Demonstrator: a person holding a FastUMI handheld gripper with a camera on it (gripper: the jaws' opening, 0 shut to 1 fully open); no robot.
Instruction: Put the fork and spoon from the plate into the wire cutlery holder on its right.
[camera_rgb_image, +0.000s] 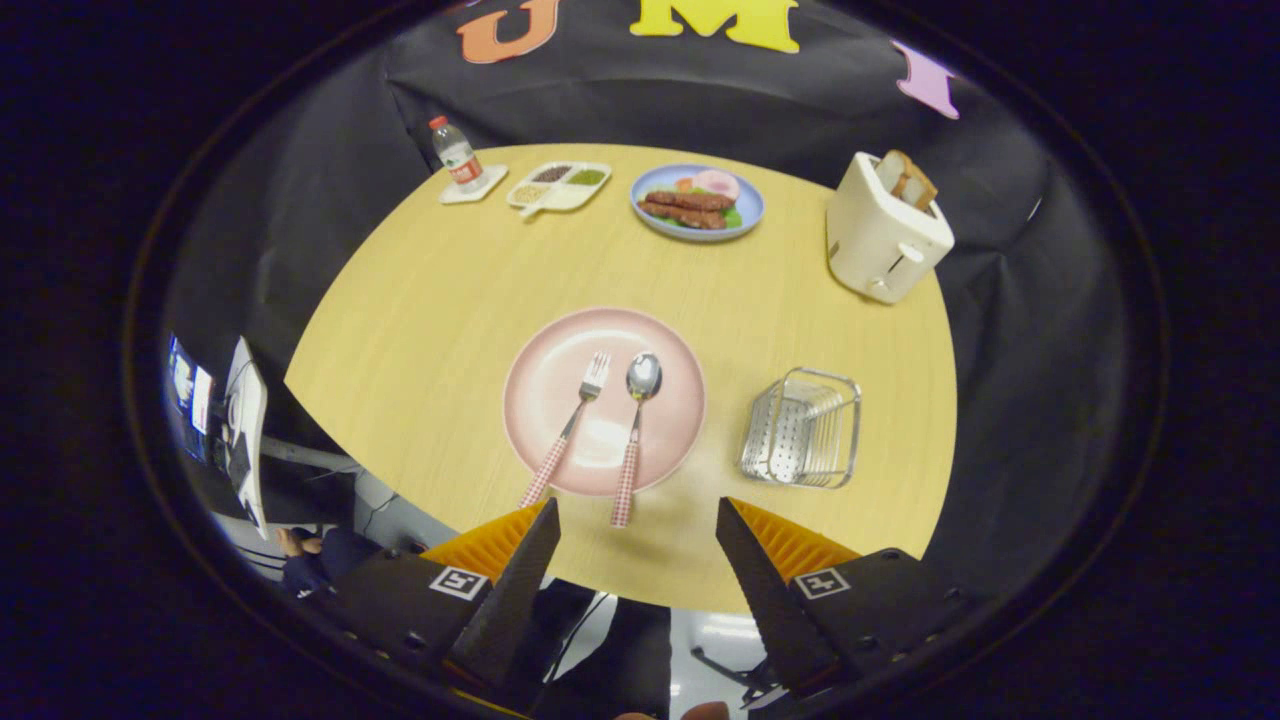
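While the tongs (635, 520) hang above the near edge of the table (420, 300), their two fingers stand wide apart with nothing between them but bare tabletop and the tip of a handle. That handle belongs to the spoon (636, 430), which lies just ahead of the fingers with its bowl up on the pink plate (540, 380) and its checked handle running back over the plate's near rim. Beside it, on its left, lies the fork (572, 425), tines pointing away, its checked handle slanting off the rim toward the left finger. Fork and spoon lie close together but apart.

To the right of the plate, near it but not touching, sits the wire cutlery holder (803, 428), tipped so that its open mouth and perforated inner wall face the tongs; nothing lies inside it.

Beyond these, at the far side of the table, stand a white toaster (885, 235) with bread sticking out of its slot, a blue plate of food (698, 202), a divided white dish (559, 184) with small portions, and a water bottle (456, 152) on a white coaster (474, 186).
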